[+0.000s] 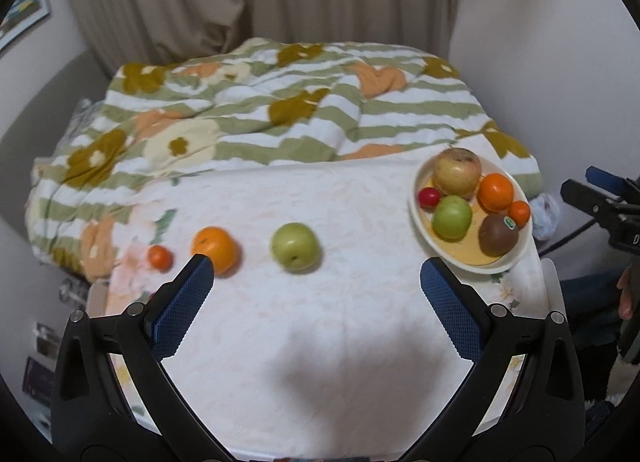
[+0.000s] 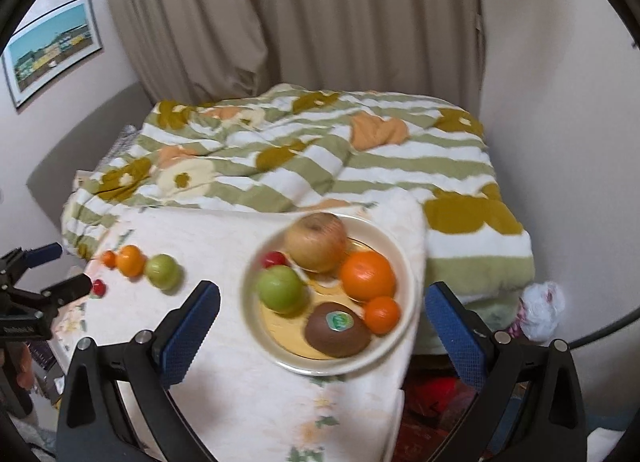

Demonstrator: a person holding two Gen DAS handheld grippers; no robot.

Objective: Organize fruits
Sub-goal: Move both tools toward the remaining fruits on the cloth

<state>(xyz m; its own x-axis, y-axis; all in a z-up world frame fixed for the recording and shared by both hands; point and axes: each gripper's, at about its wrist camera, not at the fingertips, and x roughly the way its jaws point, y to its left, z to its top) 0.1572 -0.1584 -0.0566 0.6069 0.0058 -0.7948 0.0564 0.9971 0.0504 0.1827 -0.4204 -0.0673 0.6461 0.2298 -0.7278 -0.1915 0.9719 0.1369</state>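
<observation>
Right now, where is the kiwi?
In both views, the kiwi lies at the plate's near edge, beside the small orange.

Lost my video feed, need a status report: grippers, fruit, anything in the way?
Left gripper open, empty. Right gripper open, empty, above plate. Six fruits on plate; green apple, two oranges, small red fruit loose on table. Nothing blocking.

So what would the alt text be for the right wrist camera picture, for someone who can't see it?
A cream plate on a white floral cloth holds an apple, two oranges, a green fruit, a kiwi and a small red fruit, seen between the open blue-padded right gripper. More fruit lies in a row at left, a striped floral blanket behind.
</observation>
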